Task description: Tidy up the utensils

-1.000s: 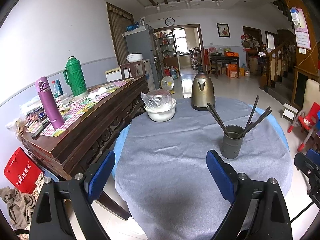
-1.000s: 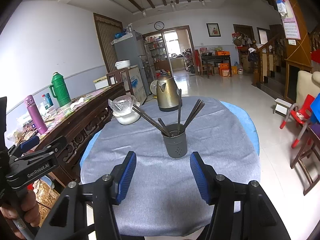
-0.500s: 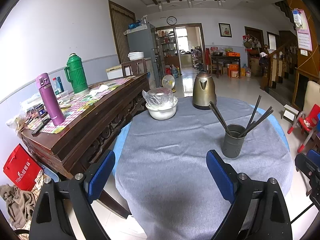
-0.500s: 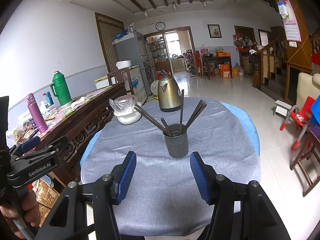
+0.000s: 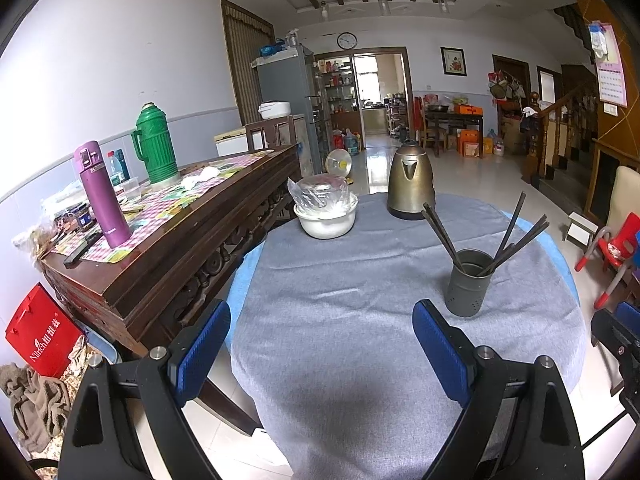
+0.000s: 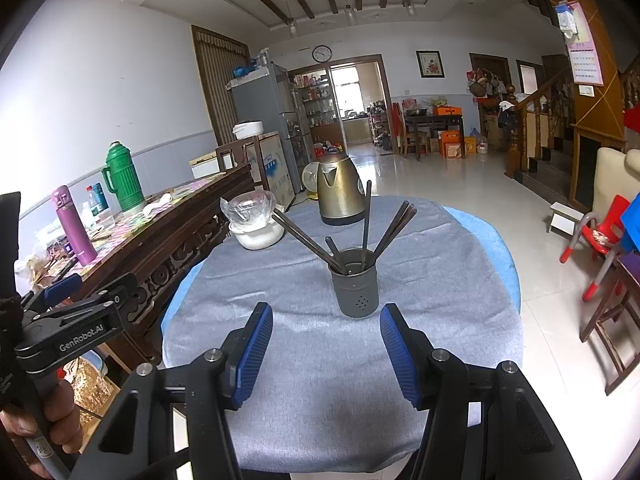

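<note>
Round table [image 6: 460, 248] under grey cloth, grey holder [image 6: 354, 282] upright near its middle, dark chopsticks [image 6: 366, 224] fanned out of the top, leaning left and right. Dead ahead of right gripper [image 6: 326, 350], nearer; off right of left gripper [image 5: 320, 354]. Both gaping wide, clamped on nothing.

Both fisheye views look forward and slightly down from the near edge of the round grey-clothed worktop [image 5: 360, 320]. The left wrist view sits further left, near the dark wooden sideboard [image 5: 180, 240]. The right wrist view faces the dark grey perforated metal cup of chopsticks [image 6: 354, 282] closely. Both share that cup [image 5: 468, 282], the brass-coloured kettle [image 6: 338, 196] and the room beyond.
</note>
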The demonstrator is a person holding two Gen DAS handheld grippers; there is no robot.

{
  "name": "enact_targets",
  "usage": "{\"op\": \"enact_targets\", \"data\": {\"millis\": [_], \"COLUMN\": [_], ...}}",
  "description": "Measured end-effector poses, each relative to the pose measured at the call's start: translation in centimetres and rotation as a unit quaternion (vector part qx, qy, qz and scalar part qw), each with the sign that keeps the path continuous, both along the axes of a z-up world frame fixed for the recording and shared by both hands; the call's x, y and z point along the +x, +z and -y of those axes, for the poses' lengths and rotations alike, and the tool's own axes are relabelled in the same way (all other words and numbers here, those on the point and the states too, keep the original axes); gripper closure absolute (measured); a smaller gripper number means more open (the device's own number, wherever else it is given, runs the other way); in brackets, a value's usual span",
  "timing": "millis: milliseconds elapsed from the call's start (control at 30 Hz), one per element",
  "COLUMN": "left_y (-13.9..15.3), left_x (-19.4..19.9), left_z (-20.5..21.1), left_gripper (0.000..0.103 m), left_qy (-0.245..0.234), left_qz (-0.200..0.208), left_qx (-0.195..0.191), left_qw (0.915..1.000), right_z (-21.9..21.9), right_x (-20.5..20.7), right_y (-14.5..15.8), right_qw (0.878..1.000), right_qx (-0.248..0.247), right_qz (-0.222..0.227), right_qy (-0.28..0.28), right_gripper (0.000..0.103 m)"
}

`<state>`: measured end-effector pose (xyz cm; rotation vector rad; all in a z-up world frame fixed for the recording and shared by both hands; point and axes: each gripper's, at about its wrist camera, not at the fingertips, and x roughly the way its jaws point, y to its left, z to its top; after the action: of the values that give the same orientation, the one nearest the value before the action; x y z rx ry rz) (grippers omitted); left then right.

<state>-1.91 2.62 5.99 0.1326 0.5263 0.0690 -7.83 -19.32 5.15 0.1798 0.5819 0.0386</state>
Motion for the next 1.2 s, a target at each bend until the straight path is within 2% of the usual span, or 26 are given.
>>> {"op": "enact_targets", "data": {"millis": [1200], "left_y": [-0.12], "left_x": [-0.20], "left_z": [-0.10], "left_gripper": [0.010], "left_qy": [0.000], "left_qz": [-0.001], "left_qx": [-0.001], "left_qw": [1.0000], "right_z": [-0.42], "right_x": [-0.19], "right_y": [0.27], "right_qw": [1.000], "right_qx": [-0.004], "right_qz": [0.002], "right_qy": [-0.002], "right_gripper": [0.043]}}
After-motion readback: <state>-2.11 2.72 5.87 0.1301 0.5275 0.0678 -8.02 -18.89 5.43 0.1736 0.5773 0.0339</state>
